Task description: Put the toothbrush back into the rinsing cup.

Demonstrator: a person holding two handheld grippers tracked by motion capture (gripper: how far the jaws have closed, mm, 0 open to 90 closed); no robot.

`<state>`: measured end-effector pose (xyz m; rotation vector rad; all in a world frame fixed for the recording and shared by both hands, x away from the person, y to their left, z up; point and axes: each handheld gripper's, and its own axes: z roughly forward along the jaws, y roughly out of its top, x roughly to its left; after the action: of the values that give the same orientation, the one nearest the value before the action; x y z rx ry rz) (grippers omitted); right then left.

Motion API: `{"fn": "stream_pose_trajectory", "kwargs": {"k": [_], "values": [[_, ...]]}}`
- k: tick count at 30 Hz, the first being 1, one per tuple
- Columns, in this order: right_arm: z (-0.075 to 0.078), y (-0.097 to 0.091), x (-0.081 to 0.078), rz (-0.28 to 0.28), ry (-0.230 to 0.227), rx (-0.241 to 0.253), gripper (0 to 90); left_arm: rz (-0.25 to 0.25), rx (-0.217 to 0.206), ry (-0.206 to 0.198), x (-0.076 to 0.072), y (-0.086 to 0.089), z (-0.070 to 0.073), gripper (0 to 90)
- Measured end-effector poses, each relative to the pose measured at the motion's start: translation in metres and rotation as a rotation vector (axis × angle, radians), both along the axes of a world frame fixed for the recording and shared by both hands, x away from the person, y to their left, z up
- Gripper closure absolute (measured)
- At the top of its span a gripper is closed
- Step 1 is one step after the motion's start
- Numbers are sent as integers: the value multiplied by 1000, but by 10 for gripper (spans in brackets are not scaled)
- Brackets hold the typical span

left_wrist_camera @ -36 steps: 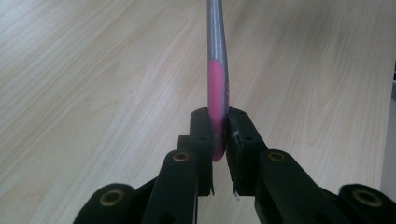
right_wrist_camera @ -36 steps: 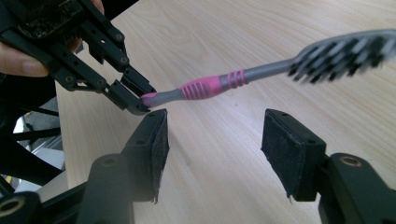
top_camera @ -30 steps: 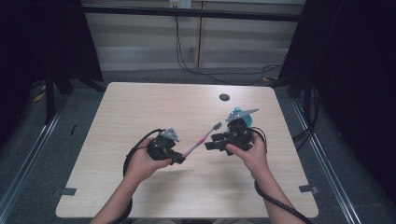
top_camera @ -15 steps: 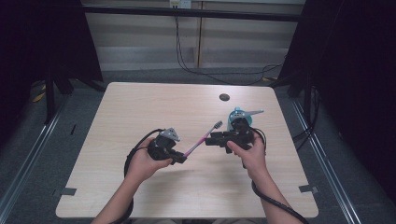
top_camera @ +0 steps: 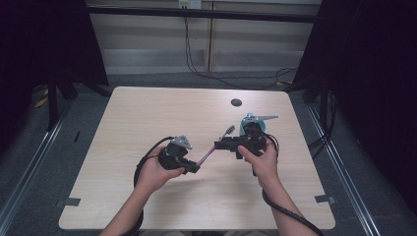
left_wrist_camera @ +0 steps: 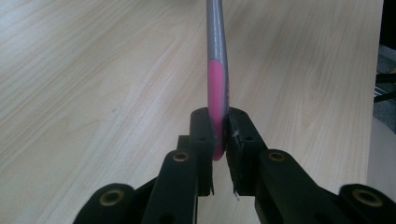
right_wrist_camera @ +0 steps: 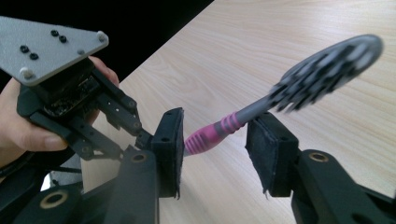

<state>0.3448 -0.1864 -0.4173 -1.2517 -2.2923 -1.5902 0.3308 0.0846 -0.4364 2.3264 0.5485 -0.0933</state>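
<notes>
The left tool [left_wrist_camera: 217,140] clamps the toothbrush [right_wrist_camera: 261,112] handle; the right tool [right_wrist_camera: 215,154], just closing (pads not touching), should centre on the ribbed neck first.

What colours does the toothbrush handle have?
Pink and grey; the toothbrush handle shows best in the left gripper view.

Looks like a lab setup: bare wooden table [top_camera: 147,123] ringed by black curtains [top_camera: 373,73], cables [top_camera: 206,69] on the floor.
</notes>
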Motion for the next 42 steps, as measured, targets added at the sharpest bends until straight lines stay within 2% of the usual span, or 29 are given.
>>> {"fn": "stream_pose_trajectory", "kwargs": {"k": [17, 27, 34, 36, 38, 42], "values": [[3, 0, 2, -18, -11, 26, 662, 0, 3, 16, -1, -7, -1, 818], [2, -1, 3, -28, 3, 61, 693, -3, 13, 16, -2, -10, 0, 818], [-1, -3, 3, -36, 33, 118, 741, -6, 25, 11, -3, -15, -2, 816], [-2, -3, 3, -37, 46, 147, 763, -3, 24, 8, -4, -16, -3, 816], [-3, -2, 3, -29, 62, 198, 793, 0, 24, 2, -4, -18, -4, 816], [-1, 2, 3, -22, 75, 239, 817, -6, 24, 4, -5, -21, -4, 814]]}}
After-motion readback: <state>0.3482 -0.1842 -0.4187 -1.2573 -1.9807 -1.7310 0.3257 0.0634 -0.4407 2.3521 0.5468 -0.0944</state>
